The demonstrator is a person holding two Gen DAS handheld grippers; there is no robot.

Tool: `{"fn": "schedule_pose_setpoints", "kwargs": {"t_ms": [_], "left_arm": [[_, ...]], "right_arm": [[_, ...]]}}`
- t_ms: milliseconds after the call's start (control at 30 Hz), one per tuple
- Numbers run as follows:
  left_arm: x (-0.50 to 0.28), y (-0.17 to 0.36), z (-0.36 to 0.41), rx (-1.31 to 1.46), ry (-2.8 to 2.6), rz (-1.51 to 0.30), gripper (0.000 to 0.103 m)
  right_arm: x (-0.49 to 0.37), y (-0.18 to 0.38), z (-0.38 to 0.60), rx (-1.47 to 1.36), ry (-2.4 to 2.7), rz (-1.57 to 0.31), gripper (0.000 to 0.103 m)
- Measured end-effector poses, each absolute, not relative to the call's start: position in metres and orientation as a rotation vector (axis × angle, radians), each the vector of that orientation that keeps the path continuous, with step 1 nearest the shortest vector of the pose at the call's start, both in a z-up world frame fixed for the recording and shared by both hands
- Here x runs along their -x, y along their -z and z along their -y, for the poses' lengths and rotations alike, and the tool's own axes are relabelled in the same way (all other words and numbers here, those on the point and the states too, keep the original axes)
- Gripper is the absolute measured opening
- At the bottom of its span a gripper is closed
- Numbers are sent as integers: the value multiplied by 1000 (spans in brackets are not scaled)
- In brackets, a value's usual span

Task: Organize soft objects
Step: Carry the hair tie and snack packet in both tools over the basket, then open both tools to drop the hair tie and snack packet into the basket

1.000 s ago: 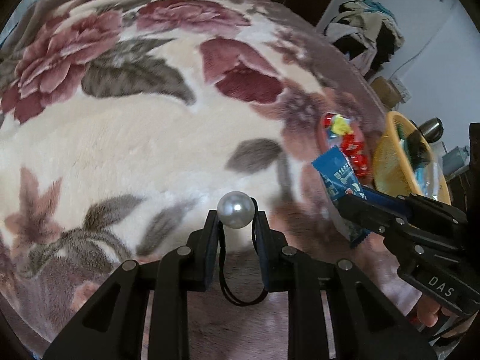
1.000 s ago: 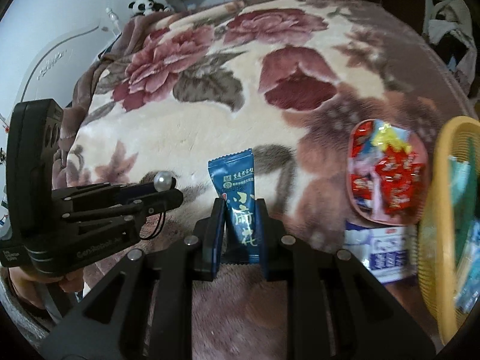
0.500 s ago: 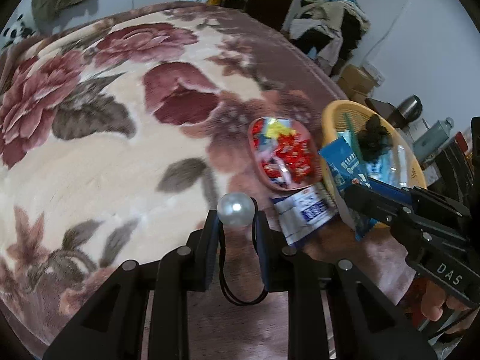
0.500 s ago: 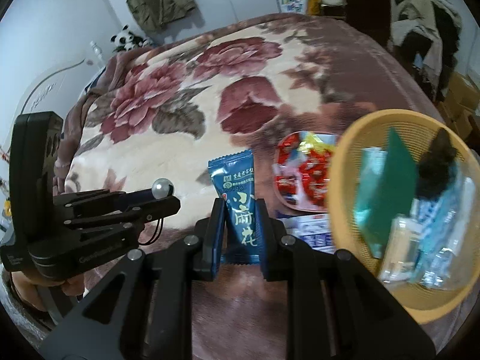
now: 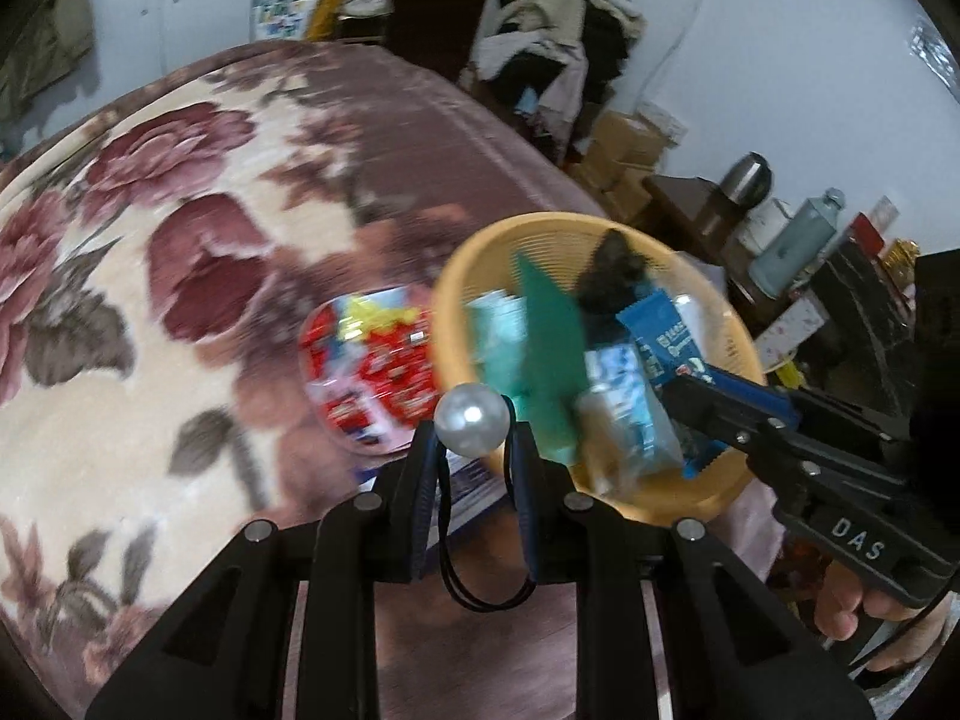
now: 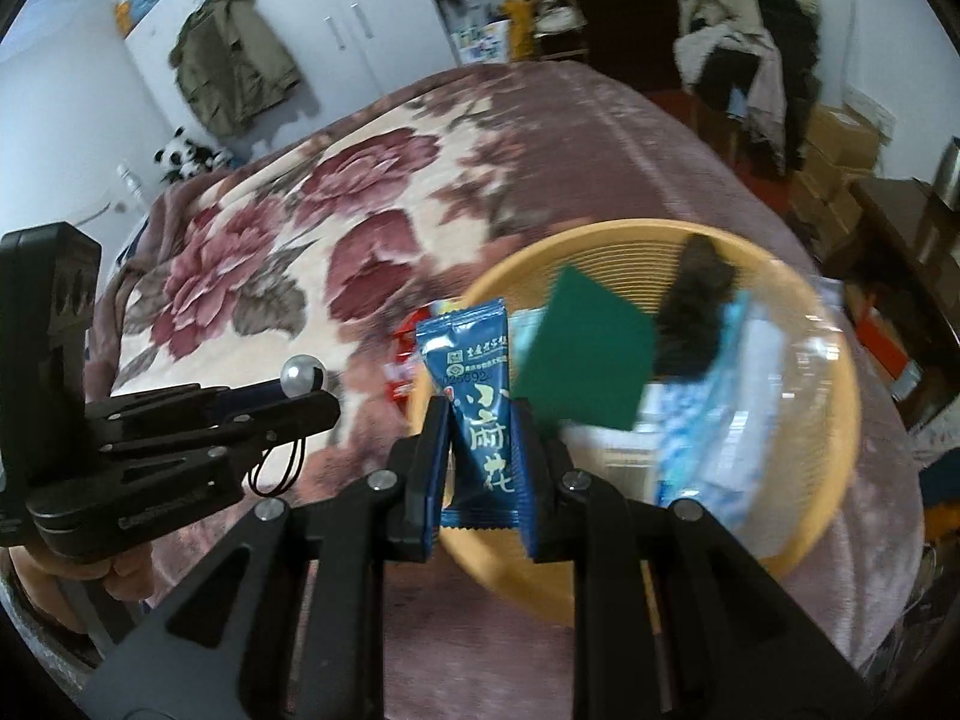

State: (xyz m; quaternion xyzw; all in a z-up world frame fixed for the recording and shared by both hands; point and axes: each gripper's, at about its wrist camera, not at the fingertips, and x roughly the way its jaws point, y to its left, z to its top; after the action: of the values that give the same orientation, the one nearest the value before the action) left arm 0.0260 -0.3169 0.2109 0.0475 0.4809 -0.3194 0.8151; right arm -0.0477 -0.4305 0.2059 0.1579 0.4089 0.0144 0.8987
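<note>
Blue packet (image 6: 480, 420) pinched upright in right gripper (image 6: 480, 450), over near rim of basket (image 6: 840, 420). Pearl hair tie (image 5: 472, 418) clamped in left gripper (image 5: 474, 462), just beside basket; contents blurred, apparently packets. Bed (image 5: 150, 330) beneath.

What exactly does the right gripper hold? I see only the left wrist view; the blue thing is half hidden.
Observer: A blue snack packet, upright, clamped at its lower half by the right gripper; white characters run down its front.
Operator: Where is it relative to the basket?
Observer: It lines up with the yellow basket's near-left rim, not the middle.
Operator: And my hair tie?
Observer: The pearl hair tie's black loop dangles below the left gripper.
</note>
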Motion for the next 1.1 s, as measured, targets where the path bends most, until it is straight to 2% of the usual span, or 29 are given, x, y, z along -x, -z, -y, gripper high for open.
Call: {"fn": "schedule_pose_setpoints", "kwargs": {"t_ms": [400,467,500,533,567,600,633,700,1100], "left_arm": [[-24,-207,399,-162,747,-1036,24],[-25,-203,409,-172,733,-1041,24],[-26,-202,411,-176,726,-1044,30],[-26,-199,415,-185,706,-1051,51],[-27,-198,416,-187,694,-1056,65],[-28,-196,416,-181,678,-1057,88],[-27,-195,414,-175,670,-1051,103],[-28,-193,413,-190,657,-1050,103],[-23,-193,394,-182,630,-1048,103]], "right_arm": [[56,-199,490,-419,36,-832,20],[56,-197,497,-443,46,-825,22],[57,-198,501,-460,48,-817,23],[57,-197,506,-491,51,-814,26],[58,-196,511,-513,61,-816,33],[59,-195,515,-524,73,-816,61],[63,-194,520,-542,98,-803,88],[71,-194,528,-570,141,-760,103],[77,-189,516,-526,143,-821,103]]}}
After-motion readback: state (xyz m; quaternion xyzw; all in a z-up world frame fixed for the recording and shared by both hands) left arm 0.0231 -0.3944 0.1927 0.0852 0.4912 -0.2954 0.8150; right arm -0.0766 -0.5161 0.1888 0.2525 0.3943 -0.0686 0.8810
